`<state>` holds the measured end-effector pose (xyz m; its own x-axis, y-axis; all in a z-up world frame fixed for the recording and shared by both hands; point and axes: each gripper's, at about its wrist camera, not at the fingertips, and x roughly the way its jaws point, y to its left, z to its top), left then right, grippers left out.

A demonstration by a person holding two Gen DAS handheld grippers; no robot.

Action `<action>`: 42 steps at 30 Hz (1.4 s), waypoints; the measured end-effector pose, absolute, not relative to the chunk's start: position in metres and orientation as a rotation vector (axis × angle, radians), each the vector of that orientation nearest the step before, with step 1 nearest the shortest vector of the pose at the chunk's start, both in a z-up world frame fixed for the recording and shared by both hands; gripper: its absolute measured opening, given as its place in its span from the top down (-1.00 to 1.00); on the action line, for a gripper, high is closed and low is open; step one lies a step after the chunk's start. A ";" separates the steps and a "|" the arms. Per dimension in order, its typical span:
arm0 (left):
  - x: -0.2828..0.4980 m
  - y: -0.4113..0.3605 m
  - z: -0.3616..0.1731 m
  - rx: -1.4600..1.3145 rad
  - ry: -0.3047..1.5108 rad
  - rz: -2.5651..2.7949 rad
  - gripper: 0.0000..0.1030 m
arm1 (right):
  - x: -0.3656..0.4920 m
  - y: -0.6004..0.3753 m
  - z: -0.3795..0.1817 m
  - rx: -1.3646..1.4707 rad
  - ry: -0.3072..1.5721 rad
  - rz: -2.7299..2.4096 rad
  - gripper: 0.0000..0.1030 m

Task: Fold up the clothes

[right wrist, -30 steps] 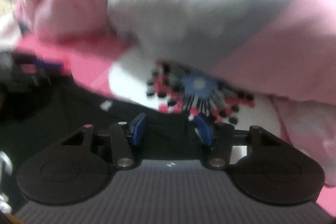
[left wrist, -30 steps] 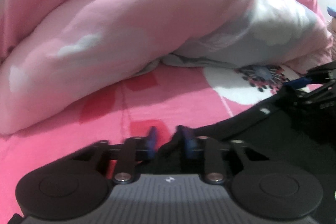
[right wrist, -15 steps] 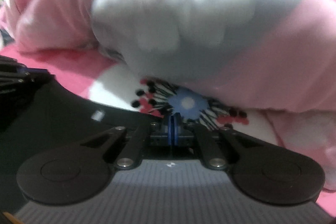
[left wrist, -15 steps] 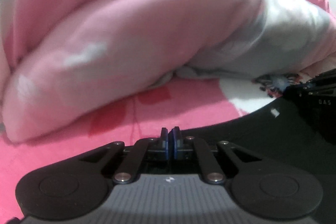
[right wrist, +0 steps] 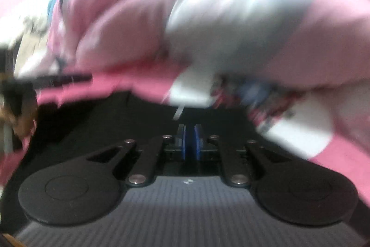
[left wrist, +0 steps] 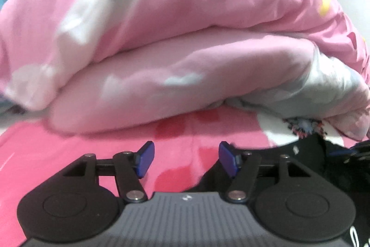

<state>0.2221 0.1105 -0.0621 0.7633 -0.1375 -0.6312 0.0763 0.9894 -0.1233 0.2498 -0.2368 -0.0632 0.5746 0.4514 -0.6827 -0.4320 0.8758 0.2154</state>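
A black garment [left wrist: 328,168] lies on the pink bedsheet [left wrist: 69,149] at the lower right of the left wrist view. My left gripper [left wrist: 186,160] is open and empty over the sheet, at the garment's left edge. In the blurred right wrist view the same black garment [right wrist: 115,122] spreads under my right gripper [right wrist: 189,139], whose blue pads are nearly together; a thin dark gap shows between them, seemingly pinching the black cloth.
A big folded pink and grey duvet [left wrist: 185,50] rises just beyond both grippers and also fills the top of the right wrist view [right wrist: 231,15]. A white flower print [left wrist: 303,126] on the sheet lies by the garment's far edge.
My left gripper has opened, let go of the black garment and moved left and back. My right gripper stays shut and moves fast, blurring its view.
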 end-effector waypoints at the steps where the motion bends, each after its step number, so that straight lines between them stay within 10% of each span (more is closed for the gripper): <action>1: 0.215 0.119 -0.060 -0.109 0.701 -0.103 -0.22 | 0.256 -0.235 -0.071 0.017 0.824 0.477 0.89; 19: 0.083 0.236 -0.027 -0.183 0.647 -0.037 -0.43 | 0.181 -0.128 0.060 -0.273 0.655 0.557 0.53; 31: 0.086 0.216 -0.061 -0.281 0.685 -0.180 -0.29 | 0.138 0.065 -0.057 -0.969 0.347 0.927 0.50; 34: 0.096 0.198 -0.063 -0.228 0.691 -0.217 -0.28 | 0.145 0.074 -0.067 -1.023 0.359 0.962 0.78; 42: 0.108 0.186 -0.072 -0.181 0.712 -0.171 0.22 | 0.233 0.027 -0.045 -0.331 0.625 0.898 0.94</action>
